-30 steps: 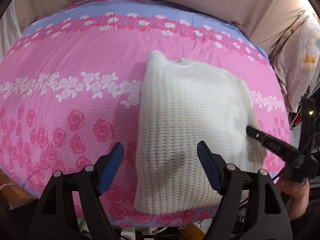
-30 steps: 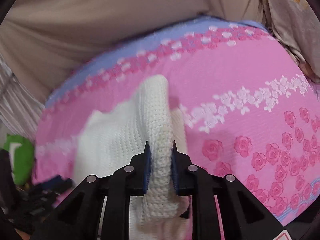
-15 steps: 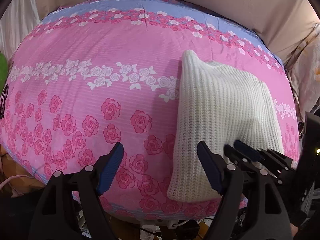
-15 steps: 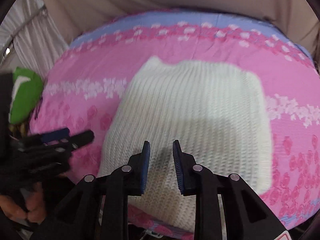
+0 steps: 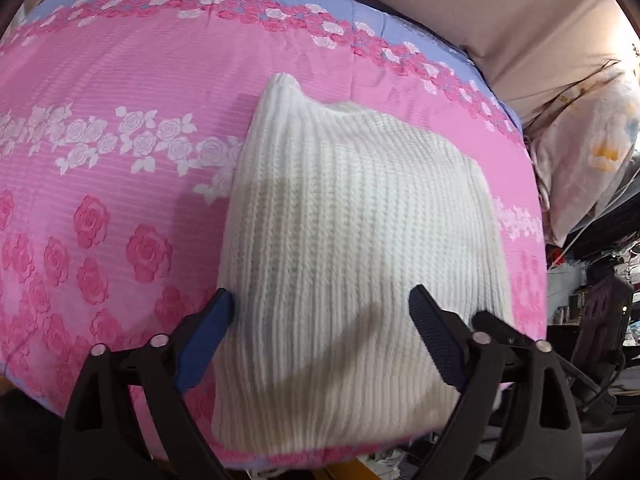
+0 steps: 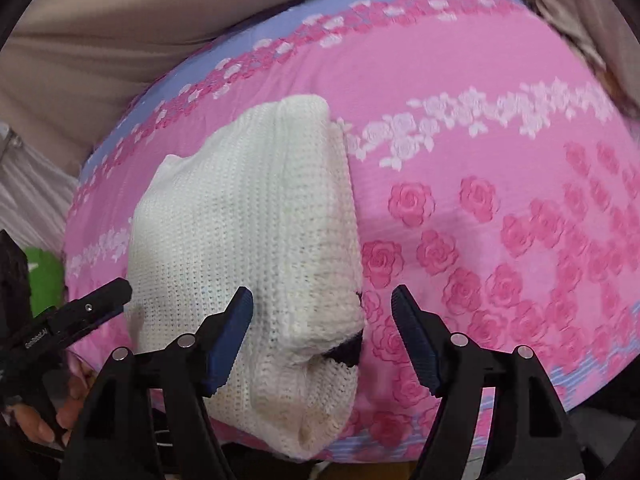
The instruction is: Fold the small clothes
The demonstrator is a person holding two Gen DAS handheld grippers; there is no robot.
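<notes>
A white knitted sweater [image 5: 352, 240] lies folded on the pink rose-print bedspread [image 5: 100, 160], near the bed's front edge. My left gripper [image 5: 320, 340] is open, its blue pads on either side of the sweater's near end, holding nothing. In the right wrist view the sweater [image 6: 248, 232] shows a thick folded edge on its right side with a small dark patch [image 6: 346, 348] underneath. My right gripper [image 6: 322, 336] is open over that near right edge, empty. The left gripper's finger [image 6: 72, 320] shows at the left of the right wrist view.
A beige wall or headboard [image 5: 480, 8] runs behind the bed. A patterned pillow [image 5: 588, 148] lies at the right. A green object [image 6: 46, 280] sits off the bed's left side. Clutter [image 5: 592, 300] stands beyond the right edge.
My right gripper let go of the sweater's folded edge and opened wide. My left gripper swung away left, then came back over the sweater's near end.
</notes>
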